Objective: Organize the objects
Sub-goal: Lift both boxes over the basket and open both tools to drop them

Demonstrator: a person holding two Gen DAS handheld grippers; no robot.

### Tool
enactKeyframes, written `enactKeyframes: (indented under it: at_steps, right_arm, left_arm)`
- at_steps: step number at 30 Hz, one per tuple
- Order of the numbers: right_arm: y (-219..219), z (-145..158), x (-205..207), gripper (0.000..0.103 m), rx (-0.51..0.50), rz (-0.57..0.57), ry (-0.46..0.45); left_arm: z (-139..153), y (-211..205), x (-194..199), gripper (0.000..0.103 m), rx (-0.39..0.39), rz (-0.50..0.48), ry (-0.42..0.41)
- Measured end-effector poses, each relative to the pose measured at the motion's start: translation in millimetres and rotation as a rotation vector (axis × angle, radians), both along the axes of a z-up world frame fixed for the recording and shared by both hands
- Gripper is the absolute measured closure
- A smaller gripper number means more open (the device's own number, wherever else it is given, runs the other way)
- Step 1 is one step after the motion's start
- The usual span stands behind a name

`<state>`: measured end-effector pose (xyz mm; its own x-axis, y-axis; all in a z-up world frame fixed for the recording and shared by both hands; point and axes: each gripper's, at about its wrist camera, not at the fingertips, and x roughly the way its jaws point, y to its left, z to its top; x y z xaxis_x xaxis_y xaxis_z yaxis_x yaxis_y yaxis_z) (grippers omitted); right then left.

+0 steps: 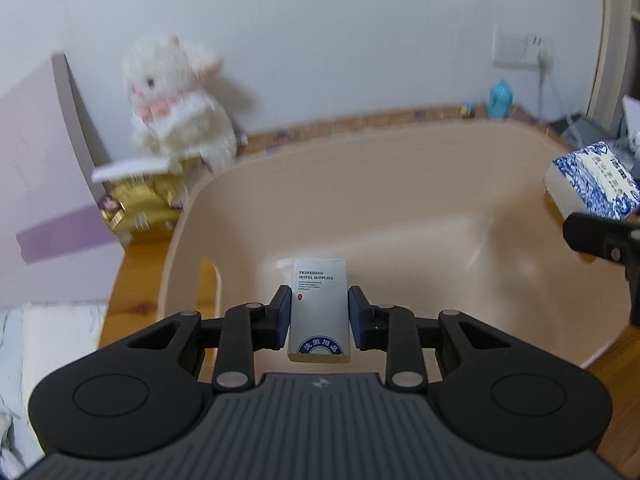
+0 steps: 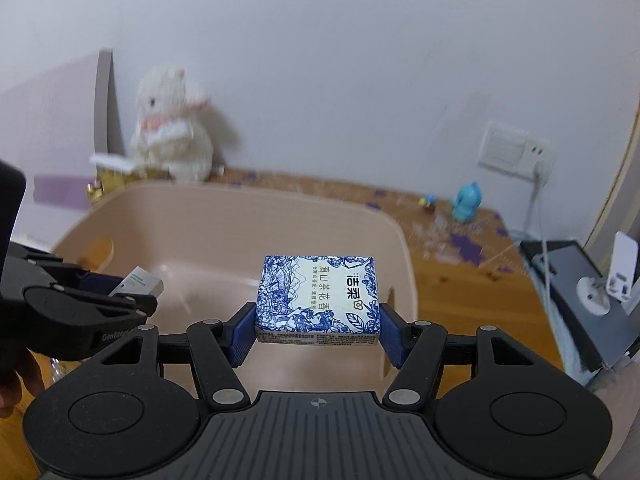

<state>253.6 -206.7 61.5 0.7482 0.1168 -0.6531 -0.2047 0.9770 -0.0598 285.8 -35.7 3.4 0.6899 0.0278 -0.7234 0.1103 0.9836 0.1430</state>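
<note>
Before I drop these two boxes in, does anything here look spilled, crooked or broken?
Mostly fine. The tub is undamaged, and both boxes are held squarely. One oddity: small purple scraps and pale bits lie scattered on the wooden table right of the tub, near the blue figurine. They are too blurred to identify.

The white box, printed "PREFERRED HOTEL SUPPLIES", was held level above the pink plastic basin. The blue-and-white floral tissue pack was held level, label up, above the same basin's interior, clear of its floor.
</note>
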Motion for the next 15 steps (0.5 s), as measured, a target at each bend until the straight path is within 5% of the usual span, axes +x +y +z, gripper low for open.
enactKeyframes:
  at_steps: [8,11,15]
  right_arm:
    - [1.1,-15.9,5.9,0.034,-0.004,-0.005,0.064]
    - [-3.4,-8.9,-2.5,0.025,0.016,-0.016,0.030]
    - [-12.8,6.8,-19.4,0.009,0.048,-0.029,-0.023]
  left_arm:
    - [-15.4,0.5,6.1,0.067,-0.006,0.004,0.093]
    - [-5.4,1.9,-2.9,0.030,-0.019,0.004,0.040]
    - [13.3,3.7,-19.1,0.025,-0.022,-0.015,-0.016]
